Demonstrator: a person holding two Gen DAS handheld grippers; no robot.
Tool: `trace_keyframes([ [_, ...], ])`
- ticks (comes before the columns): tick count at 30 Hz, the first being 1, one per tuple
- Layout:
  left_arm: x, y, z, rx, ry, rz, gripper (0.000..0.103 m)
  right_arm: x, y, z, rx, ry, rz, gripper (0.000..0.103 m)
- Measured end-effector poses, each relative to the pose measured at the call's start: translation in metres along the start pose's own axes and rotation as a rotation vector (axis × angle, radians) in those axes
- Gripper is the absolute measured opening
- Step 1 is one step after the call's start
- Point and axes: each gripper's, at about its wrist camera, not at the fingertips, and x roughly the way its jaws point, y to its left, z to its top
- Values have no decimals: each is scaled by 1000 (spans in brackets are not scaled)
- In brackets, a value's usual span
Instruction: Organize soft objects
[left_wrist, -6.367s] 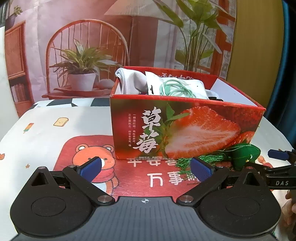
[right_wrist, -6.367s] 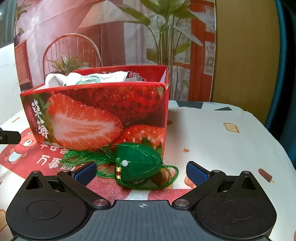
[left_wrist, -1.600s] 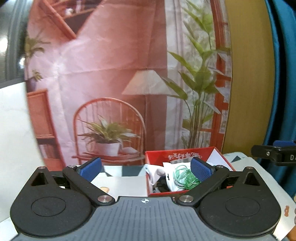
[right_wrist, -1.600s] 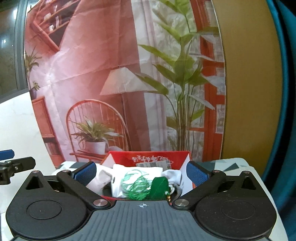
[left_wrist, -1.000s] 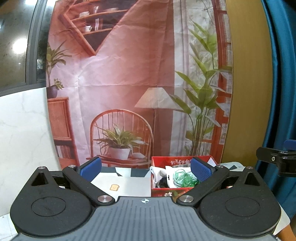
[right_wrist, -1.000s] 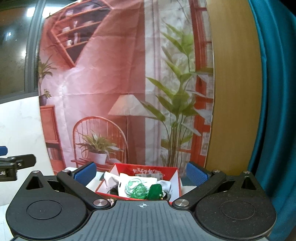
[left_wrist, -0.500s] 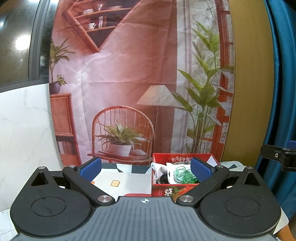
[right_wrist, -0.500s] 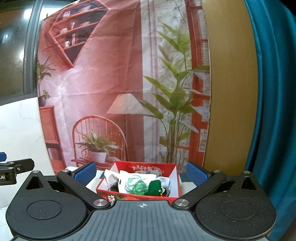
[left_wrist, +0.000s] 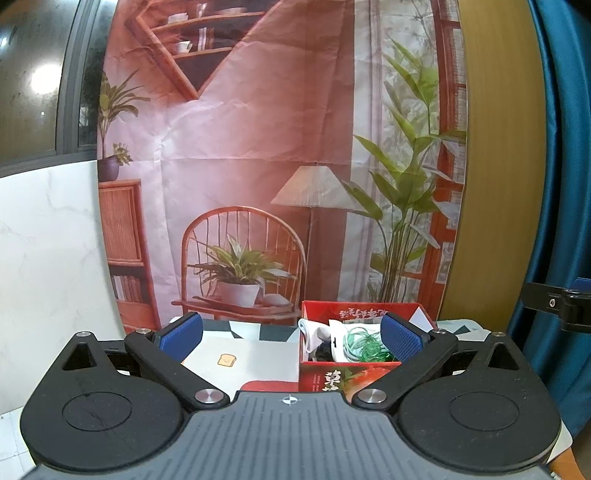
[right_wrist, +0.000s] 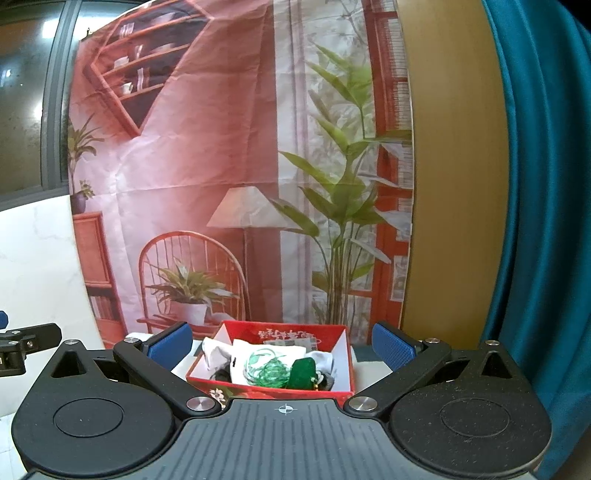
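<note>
The green sachet now lies inside the red box, ahead of and below the right hand-held gripper. Both it and the left hand-held gripper have pulled back, spread wide and empty (sorting looks finished).

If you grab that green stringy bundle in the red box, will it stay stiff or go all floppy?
Probably floppy: the green stringy bundle looks like thin loose loops, so it would likely droop. It may also snag on the green pouch lying against it.

Glossy cardboard box, creased paper backdrop
</note>
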Motion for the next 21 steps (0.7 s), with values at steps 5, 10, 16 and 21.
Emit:
trace_keyframes([
  [5,0,0,0,-2,1,-2,103,0,0,0,1,1,-2,103],
  [10,0,1,0,-14,6,-13,103,1,0,0,2,5,-7,103],
  [16,0,1,0,-15,5,-17,103,2,0,0,3,6,-12,103],
  [21,0,2,-2,-20,3,-18,103,2,0,0,2,9,-15,103],
])
